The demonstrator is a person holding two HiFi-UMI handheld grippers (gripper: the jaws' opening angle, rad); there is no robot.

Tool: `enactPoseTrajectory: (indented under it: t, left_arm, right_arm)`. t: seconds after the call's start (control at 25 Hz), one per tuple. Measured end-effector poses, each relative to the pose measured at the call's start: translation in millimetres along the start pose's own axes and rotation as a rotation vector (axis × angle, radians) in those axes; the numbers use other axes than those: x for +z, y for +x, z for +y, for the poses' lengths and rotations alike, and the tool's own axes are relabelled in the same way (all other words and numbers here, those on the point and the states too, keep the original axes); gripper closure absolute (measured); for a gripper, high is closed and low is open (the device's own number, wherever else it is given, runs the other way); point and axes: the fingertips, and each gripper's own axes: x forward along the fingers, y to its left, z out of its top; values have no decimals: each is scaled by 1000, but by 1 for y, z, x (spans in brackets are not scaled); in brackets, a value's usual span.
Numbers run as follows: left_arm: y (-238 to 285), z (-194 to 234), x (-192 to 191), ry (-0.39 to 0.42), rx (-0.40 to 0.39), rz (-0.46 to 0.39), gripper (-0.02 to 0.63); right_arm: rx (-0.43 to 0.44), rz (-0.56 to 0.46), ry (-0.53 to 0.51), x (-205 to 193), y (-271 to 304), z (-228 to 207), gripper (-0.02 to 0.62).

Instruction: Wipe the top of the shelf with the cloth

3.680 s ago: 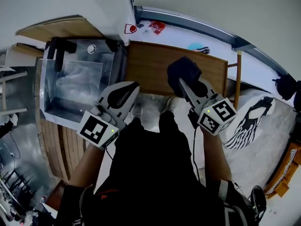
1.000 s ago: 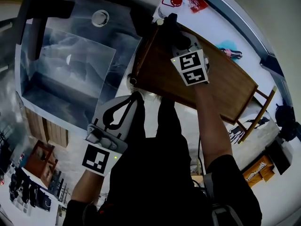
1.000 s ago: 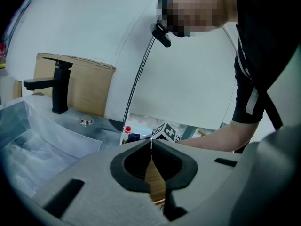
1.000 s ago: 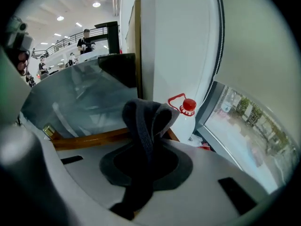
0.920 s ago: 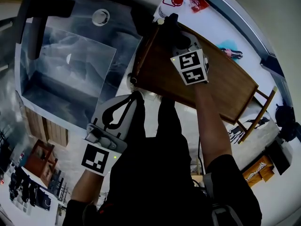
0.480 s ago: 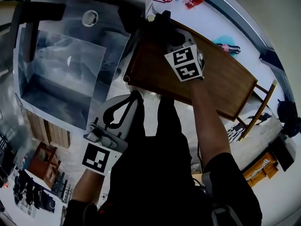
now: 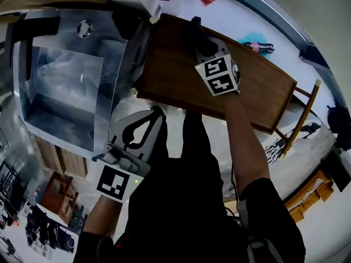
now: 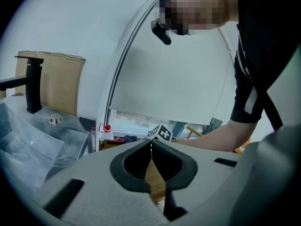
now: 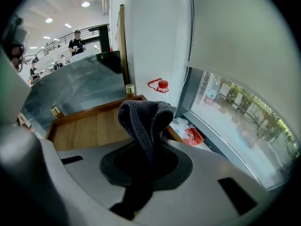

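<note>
1. Right gripper (image 7: 196, 30), head view: it reaches out over the wooden shelf (image 7: 258, 86) at the far edge, a short way in from the left end, with its marker cube facing up. The left gripper (image 7: 156, 110) hangs low by the person's leg, short of the shelf's near edge. A steel sink (image 7: 33, 108) stands just left of the shelf.

2. Left gripper view: its jaws are pressed together with nothing between them. Beyond the tips lie a strip of shelf and the person's outstretched right arm.

3. Right gripper view: the jaws are clamped on the dark cloth (image 9: 141, 117). A folded bulge of it stands out past the tips, above the shelf's raised rim and close to the window side. A red item (image 9: 162, 84) and some wrappers (image 9: 190, 134) lie on the sill just behind.

4. Risk: most of the cloth sticks out past the clamp, so a hard drag against the rim could pull it loose. A stroke carried too far back could sweep the litter on the sill. The middle and right of the top appear not yet covered in this pass.

5. Change: half a second ago the cloth sat at the shelf's far-left corner. It has since shifted right along the far edge. The left gripper has stayed put, closed and idle.
</note>
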Motion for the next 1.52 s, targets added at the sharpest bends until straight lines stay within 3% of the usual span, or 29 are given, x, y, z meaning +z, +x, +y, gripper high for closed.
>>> enactPoseTrajectory:
  t: [1.52]
  left_arm:
    - [97,-156,4,119,-189,57,581]
  right_arm:
    - [-173,92,194,-180,-128,-123,548]
